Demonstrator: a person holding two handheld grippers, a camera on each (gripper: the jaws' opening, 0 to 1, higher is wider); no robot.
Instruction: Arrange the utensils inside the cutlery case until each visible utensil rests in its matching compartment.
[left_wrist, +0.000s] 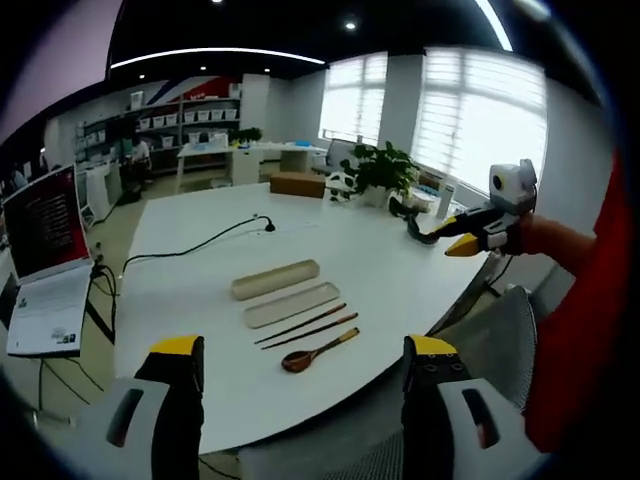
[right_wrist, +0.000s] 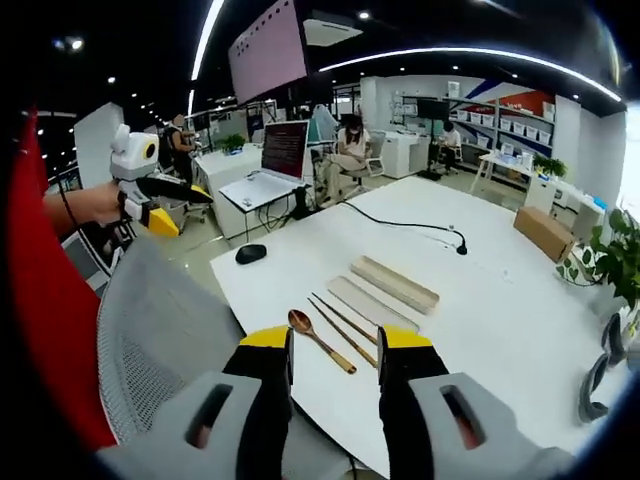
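Grey mesh chair back (right_wrist: 160, 330) sits closest to the right gripper view, just left of that gripper's jaws. Beyond it the large white table (left_wrist: 400, 270) carries all task items.

Left gripper (left_wrist: 303, 350): black jaws with yellow tips stand wide apart, holding nothing. The utensils lie ahead of and between the two tips, well apart from them, near the table's front edge.

Right gripper (right_wrist: 334, 340): jaws stand at a narrow gap, holding nothing. In the left gripper view it hangs off the table's right end, held by a hand on a red sleeve (left_wrist: 590, 330).

Items on the table, largest first:
- beige oblong cutlery case base (left_wrist: 276, 279), farthest from the left jaws, its inside not visible;
- flat beige case lid (left_wrist: 292, 304), just beside the base, parallel to it;
- pair of dark wooden chopsticks (left_wrist: 305, 326), beside the lid, outside the case;
- brown wooden spoon (left_wrist: 316, 352), nearest the left jaws, outside the case. In the right gripper view the spoon (right_wrist: 320, 340) lies just above the gap between the yellow tips.

Black cable (left_wrist: 200, 240) runs across the far table.
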